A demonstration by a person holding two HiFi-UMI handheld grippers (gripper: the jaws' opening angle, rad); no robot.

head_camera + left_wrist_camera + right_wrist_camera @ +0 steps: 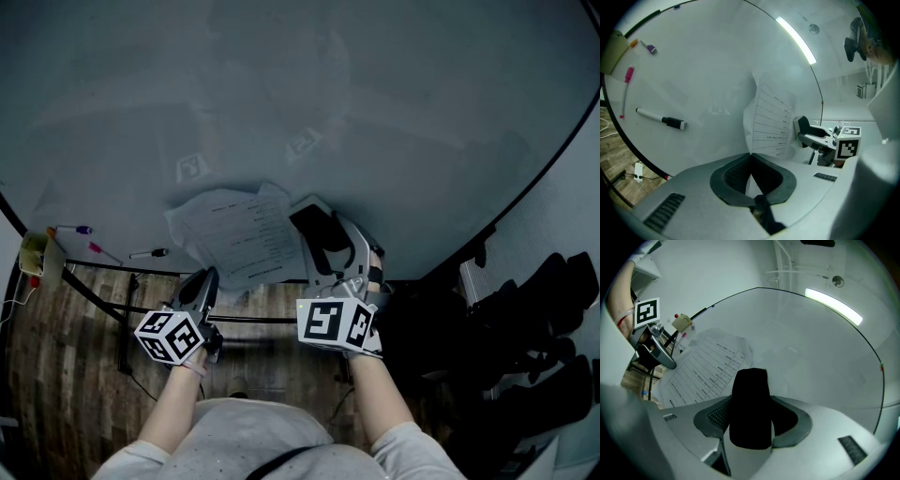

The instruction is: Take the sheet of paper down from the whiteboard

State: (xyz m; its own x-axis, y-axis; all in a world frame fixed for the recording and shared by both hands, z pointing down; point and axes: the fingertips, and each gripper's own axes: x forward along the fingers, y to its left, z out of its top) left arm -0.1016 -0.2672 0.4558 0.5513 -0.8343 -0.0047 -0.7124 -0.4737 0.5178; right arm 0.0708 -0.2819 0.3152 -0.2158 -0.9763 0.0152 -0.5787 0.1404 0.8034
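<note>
The left tool point(751, 154) is closed on an edge of the printed sheet of paper point(771, 122), which bows off the whiteboard point(281, 94). The right tool point(751, 401) grips a black block point(749, 423).

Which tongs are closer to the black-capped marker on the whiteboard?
Left. The left tongs sit just right of the marker, clamped on the paper; the right tongs, holding a black block, are past the paper.
</note>
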